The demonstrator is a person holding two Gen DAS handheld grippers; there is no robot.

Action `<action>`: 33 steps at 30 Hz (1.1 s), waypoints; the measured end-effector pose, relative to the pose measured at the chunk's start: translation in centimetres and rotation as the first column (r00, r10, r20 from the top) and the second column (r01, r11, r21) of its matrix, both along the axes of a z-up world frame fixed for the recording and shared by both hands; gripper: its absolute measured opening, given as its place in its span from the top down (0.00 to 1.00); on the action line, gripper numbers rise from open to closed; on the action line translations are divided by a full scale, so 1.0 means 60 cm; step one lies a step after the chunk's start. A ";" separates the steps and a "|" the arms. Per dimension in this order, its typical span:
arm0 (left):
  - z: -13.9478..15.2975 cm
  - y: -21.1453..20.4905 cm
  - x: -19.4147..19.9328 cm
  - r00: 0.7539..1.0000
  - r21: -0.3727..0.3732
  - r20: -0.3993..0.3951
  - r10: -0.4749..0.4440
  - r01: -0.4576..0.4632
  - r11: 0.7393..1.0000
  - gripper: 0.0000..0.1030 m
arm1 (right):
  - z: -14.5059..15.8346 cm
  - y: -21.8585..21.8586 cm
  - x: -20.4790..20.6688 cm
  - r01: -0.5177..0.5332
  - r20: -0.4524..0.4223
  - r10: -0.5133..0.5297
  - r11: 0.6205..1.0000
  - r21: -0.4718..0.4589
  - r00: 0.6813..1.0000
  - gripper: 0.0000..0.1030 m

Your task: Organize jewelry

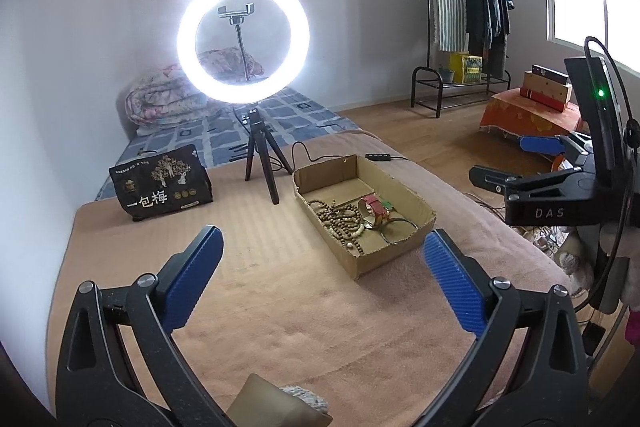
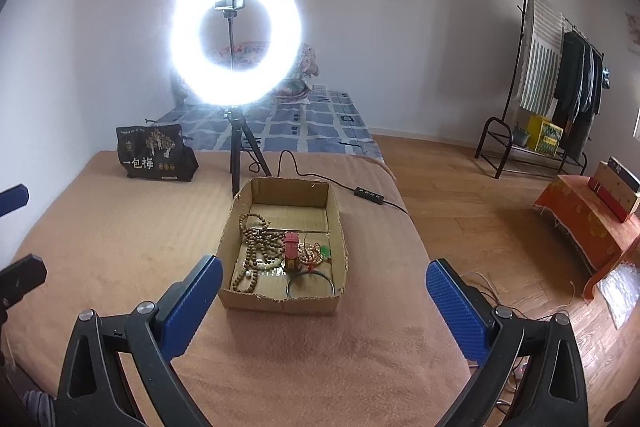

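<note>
A shallow cardboard box [image 1: 400, 255] [image 2: 280, 301] lies on the tan blanket, holding wooden bead strings [image 1: 340, 217] [image 2: 256, 243], a red watch [image 1: 376, 209] [image 2: 291, 247], a dark bangle [image 1: 400, 229] [image 2: 310, 281] and a green pendant [image 2: 325, 251]. My left gripper [image 1: 322, 247] hovers in front of the box and to its left, jaws wide, nothing between them. My right gripper [image 2: 324, 281] hangs over the box's near edge, jaws wide and empty; the left wrist view shows it from the side [image 1: 532, 163]. A left fingertip [image 2: 14, 197] shows at the right wrist view's left edge.
A lit ring light on a tripod [image 1: 260, 167] [image 2: 240, 147] stands behind the box, its cable and controller [image 2: 368, 194] trailing right. A black snack bag [image 1: 160, 183] [image 2: 154, 157] stands at the back left. A folded khaki pad [image 1: 276, 407] lies just under the left gripper. The wooden floor [image 2: 480, 211] lies to the right.
</note>
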State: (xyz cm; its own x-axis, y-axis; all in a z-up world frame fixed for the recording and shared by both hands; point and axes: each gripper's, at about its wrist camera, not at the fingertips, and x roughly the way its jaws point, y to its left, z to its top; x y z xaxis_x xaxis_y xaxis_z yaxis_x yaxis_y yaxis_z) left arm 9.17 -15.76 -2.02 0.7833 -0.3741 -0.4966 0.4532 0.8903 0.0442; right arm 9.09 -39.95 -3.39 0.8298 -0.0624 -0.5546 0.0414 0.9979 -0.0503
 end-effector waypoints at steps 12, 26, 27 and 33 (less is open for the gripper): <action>0.002 -0.001 -0.006 1.000 -0.001 0.002 0.002 -0.002 1.000 0.01 | 0.000 0.003 -0.017 -0.003 0.001 0.003 1.000 -0.013 1.000 0.00; 0.004 -0.003 -0.010 1.000 0.006 -0.006 -0.002 0.002 1.000 0.01 | -0.015 0.000 -0.016 -0.004 -0.018 0.003 1.000 -0.012 1.000 0.00; 0.005 -0.003 -0.010 1.000 0.007 -0.007 -0.002 0.002 1.000 0.01 | -0.016 0.000 -0.016 -0.004 -0.019 0.003 1.000 -0.012 1.000 0.00; 0.000 0.003 -0.002 1.000 0.000 -0.022 0.014 -0.014 1.000 0.01 | -0.021 -0.001 -0.015 -0.005 -0.027 0.005 1.000 -0.013 1.000 0.00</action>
State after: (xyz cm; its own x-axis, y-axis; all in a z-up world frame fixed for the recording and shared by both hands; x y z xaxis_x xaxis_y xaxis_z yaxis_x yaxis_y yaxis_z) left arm 9.07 -15.59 -2.04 0.7771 -0.3636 -0.5137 0.4418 0.8965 0.0338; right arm 8.18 -39.99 -4.63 0.8150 -0.0657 -0.5757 0.0348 0.9973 -0.0646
